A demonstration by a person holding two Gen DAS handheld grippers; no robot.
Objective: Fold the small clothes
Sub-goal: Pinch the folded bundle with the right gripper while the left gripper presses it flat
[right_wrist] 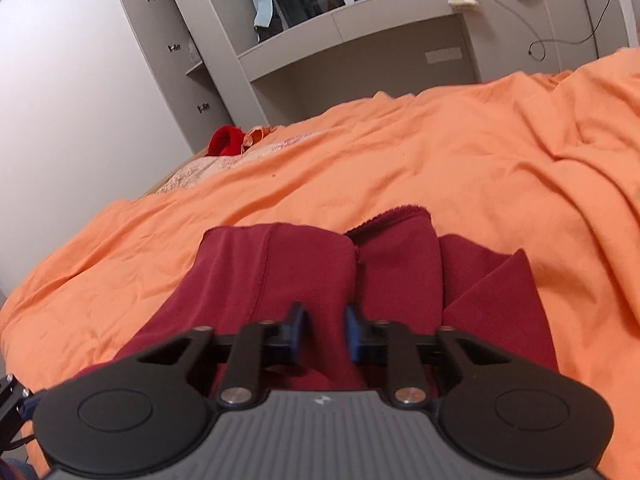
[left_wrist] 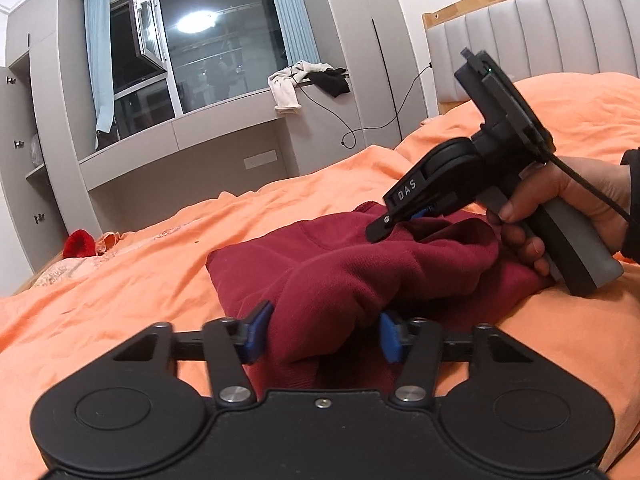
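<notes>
A dark red garment point(left_wrist: 344, 264) lies partly folded on the orange bedspread point(left_wrist: 120, 288). My left gripper point(left_wrist: 324, 332) has its blue pads on either side of a thick fold of it, which fills the gap. In the left wrist view my right gripper point(left_wrist: 384, 228) comes in from the right, held by a hand, with its tips on the garment's far right part. In the right wrist view the garment point(right_wrist: 320, 272) runs between the fingers of the right gripper point(right_wrist: 324, 332), whose pads pinch a ridge of cloth.
A bright red item point(left_wrist: 80, 243) lies at the far left edge of the bed point(right_wrist: 226, 141). Grey cabinets and a window ledge with white and black clothes point(left_wrist: 308, 80) stand beyond the bed. A padded headboard point(left_wrist: 540, 36) is at the right.
</notes>
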